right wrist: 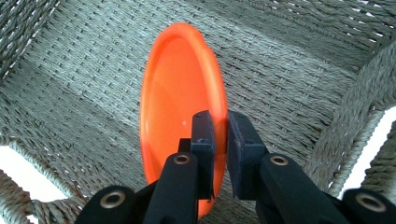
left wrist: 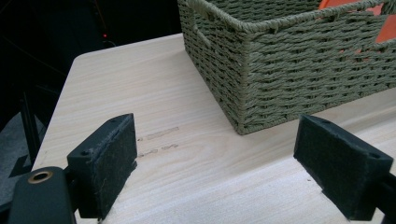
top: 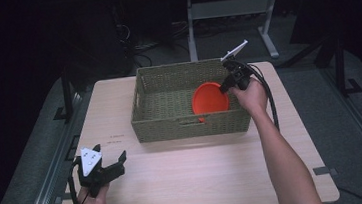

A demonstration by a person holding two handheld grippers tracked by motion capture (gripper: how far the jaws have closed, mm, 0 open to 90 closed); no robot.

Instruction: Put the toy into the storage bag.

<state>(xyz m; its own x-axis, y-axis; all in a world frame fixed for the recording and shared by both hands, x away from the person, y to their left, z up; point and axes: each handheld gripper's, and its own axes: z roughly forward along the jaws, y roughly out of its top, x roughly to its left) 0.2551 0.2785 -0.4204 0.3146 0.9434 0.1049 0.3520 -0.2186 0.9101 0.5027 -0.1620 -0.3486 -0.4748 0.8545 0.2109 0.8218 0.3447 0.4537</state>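
the right tool [right wrist: 219,140] pinches the plate [right wrist: 180,93] by its rim, edge-up inside the basket [top: 191,126], tilted over its floor, while the left tool [top: 110,171] rests spread on the surface [top: 201,180].

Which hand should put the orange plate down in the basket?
The right one. Its claw already pinches the orange plate inside the woven basket. The left claw waits open, away from it.

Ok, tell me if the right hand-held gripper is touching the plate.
Touching: in the right gripper view, the right hand-held gripper has its jaws clamped on the plate rim.
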